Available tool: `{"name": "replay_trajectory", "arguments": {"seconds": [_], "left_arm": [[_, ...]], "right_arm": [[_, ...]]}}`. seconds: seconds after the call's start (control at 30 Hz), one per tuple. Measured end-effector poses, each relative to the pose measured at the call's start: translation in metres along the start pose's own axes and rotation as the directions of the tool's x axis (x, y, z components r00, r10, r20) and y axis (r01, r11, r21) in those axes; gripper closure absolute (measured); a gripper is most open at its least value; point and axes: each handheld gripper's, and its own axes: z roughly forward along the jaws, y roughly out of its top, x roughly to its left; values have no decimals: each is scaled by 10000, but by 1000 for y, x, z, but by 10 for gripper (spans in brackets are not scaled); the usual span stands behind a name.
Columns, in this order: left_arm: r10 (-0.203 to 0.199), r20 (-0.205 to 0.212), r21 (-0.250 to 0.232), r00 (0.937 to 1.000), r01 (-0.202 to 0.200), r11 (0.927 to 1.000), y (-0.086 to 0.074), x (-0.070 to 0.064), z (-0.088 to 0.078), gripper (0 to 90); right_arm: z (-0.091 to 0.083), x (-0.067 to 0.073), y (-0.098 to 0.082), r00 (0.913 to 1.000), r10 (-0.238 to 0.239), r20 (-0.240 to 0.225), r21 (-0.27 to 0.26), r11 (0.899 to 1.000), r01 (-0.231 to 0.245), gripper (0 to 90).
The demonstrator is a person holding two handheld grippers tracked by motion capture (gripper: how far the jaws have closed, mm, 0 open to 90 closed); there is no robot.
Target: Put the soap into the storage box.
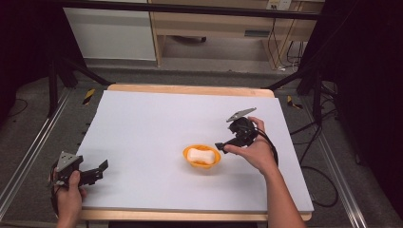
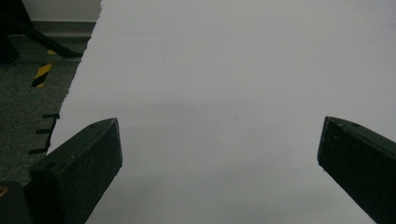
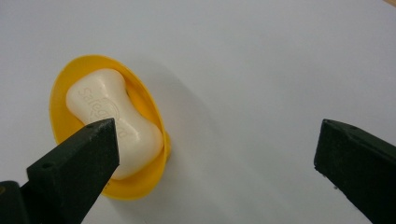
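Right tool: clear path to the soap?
Probably yes. The right tool is open beside the yellow dish, and the soap lies uncovered on top with nothing between them.

Soap (image 1: pixel 199 155) in dish (image 1: pixel 189 161) mid-table, right tongs (image 1: pixel 222 147) just right, left tongs (image 1: pixel 97 169) far left

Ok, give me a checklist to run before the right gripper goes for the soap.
1. Right gripper open: ok, jaws stand wide apart.
2. Nothing held between its jaws: ok.
3. Soap seated in the yellow dish: ok, lying flat inside.
4. Soap centred between the jaws: not ok; in the right gripper view it sits off by one jaw.
5. Left gripper out of the way: ok, open near the table's near left corner.
6. Soap slippery or wet: cannot tell.
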Motion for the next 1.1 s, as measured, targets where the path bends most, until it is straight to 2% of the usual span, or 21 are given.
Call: {"name": "replay_trajectory", "arguments": {"seconds": [0.03, 0.07, 0.2, 0.23, 0.3, 0.37, 0.43, 0.47, 0.67, 0.7, 0.77, 0.9, 0.93, 1.03, 1.07, 1.1], "left_arm": [[0, 0, 0, 10000, 0, 10000, 0, 0, 0, 0], [5, -6, -5, 10000, -5, 10000, 0, 0, 0, 0], [18, -13, 10, 10000, -18, 10000, 0, 0, 0, 0], [18, -13, 10, 10000, -18, 10000, 0, 0, 0, 0], [10, -18, 3, 10000, -10, 10000, 0, 0, 0, 0], [11, -17, 5, 10000, -11, 10000, 0, 0, 0, 0], [16, -21, 5, 10000, -16, 10000, 0, 0, 0, 0], [18, -19, 5, 10000, -18, 10000, 0, 0, 0, 0], [26, -27, 1, 10000, -26, 10000, 0, 0, 0, 0], [19, -32, 1, 10000, -19, 10000, 0, 0, 0, 0], [2, -40, -17, 10000, -2, 10000, 0, -1, 0, 0], [20, -37, -5, 10000, -20, 10000, 0, 0, 0, 0], [29, -42, -2, 10000, -29, 10000, 0, -1, 0, 0], [30, -39, -7, 10000, -30, 10000, 0, 0, 0, 0], [20, -26, -13, 10000, -20, 10000, 0, 0, 0, 0], [-13, -23, -40, 10000, 13, 10000, 0, 0, 0, 0]], "right_arm": [[0, 0, 0, 10000, 0, 0, 0, 10000, 0, 6], [-5, -6, -7, 9998, 42, 206, -143, 9999, -39, 6], [-12, -16, -21, 9980, 502, 381, -371, 9981, -488, 6], [-13, -18, -24, 9980, 431, 468, -424, 9983, -411, 6], [-16, -22, -32, 9961, 590, 663, -459, 9974, -561, 6], [-17, -23, -37, 9959, 641, 639, -476, 9970, -611, 6], [-20, -29, -52, 9920, 931, 847, -591, 9943, -883, 7], [-21, -31, -55, 9921, 902, 866, -627, 9944, -850, 7], [-26, -39, -81, 9844, 1422, 1039, -857, 9873, -1336, 7], [-26, -41, -85, 9846, 1374, 1081, -929, 9875, -1276, 7], [-28, -43, -92, 9808, 1600, 1118, -1024, 9835, -1488, 8], [-32, -47, -103, 9765, 1762, 1243, -1150, 9800, -1622, 8], [-34, -49, -111, 9739, 1880, 1275, -1262, 9770, -1721, 8], [-36, -50, -118, 9727, 1935, 1279, -1375, 9748, -1758, 9], [-37, -52, -126, 9707, 1901, 1472, -1425, 9752, -1694, 10], [-38, -52, -130, 9701, 1965, 1423, -1503, 9730, -1750, 11]]}}
